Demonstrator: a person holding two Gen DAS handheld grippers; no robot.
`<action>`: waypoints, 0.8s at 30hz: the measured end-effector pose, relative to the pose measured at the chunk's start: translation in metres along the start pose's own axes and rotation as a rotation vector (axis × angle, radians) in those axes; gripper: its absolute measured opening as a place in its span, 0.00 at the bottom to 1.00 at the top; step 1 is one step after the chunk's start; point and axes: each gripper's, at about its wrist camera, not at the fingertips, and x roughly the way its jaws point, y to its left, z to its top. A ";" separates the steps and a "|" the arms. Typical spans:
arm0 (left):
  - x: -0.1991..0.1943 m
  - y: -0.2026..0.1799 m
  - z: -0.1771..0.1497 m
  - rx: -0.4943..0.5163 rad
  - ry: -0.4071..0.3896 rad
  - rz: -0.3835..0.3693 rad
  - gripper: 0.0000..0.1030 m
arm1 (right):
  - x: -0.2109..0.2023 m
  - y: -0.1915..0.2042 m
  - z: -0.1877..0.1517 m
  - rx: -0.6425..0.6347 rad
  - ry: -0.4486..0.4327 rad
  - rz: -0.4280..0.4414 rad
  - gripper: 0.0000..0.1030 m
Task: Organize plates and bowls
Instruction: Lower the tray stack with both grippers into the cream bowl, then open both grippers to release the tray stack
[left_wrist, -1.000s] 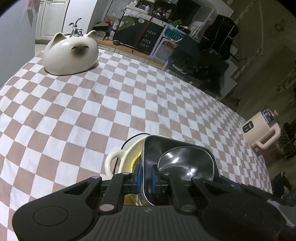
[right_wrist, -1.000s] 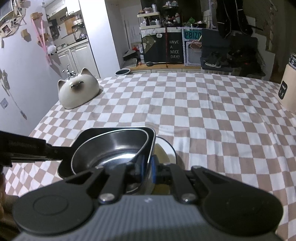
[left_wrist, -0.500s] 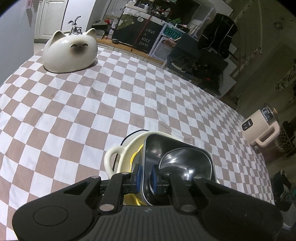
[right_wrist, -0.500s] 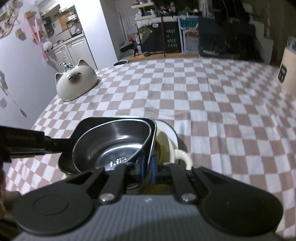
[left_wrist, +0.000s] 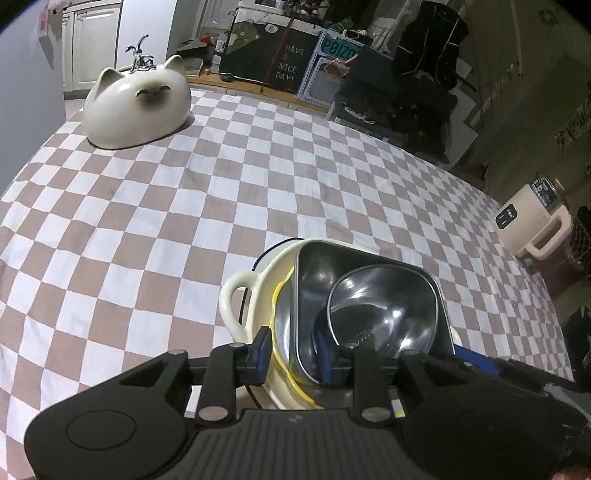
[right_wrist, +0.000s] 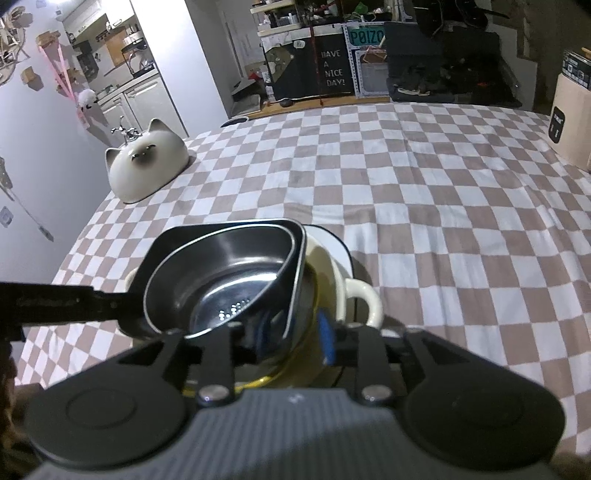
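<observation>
A stack stands on the checked table: a white plate (left_wrist: 273, 251), a cream handled bowl (left_wrist: 236, 295), then a square steel bowl (left_wrist: 314, 280) with a smaller steel bowl (left_wrist: 384, 306) nested inside. My left gripper (left_wrist: 293, 352) straddles the square bowl's near wall. Its jaws are opening and its pads are clear of the metal. From the opposite side, my right gripper (right_wrist: 294, 336) straddles the other wall of the square steel bowl (right_wrist: 173, 240). Those jaws are opening too, with gaps beside the wall. The cream bowl's handle (right_wrist: 365, 291) sticks out to the right.
A cat-shaped ceramic dish (left_wrist: 136, 107) sits at the far left corner of the checked tablecloth (left_wrist: 184, 206). A beige appliance (left_wrist: 532, 221) stands off the table's right edge. Shelves, a sign and dark clutter line the room beyond the far edge.
Both pairs of jaws, shut on the square steel bowl's walls before, have spread apart and let go. The stack and both hands stayed nearly in place.
</observation>
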 end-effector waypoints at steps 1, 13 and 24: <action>-0.002 -0.001 0.000 0.005 -0.007 0.008 0.30 | -0.002 -0.001 0.000 0.000 -0.006 -0.002 0.47; -0.055 0.000 -0.006 0.017 -0.147 0.043 0.80 | -0.055 0.002 -0.001 -0.036 -0.226 -0.002 0.92; -0.115 -0.003 -0.023 0.052 -0.335 0.045 1.00 | -0.105 -0.007 -0.008 -0.044 -0.381 -0.057 1.00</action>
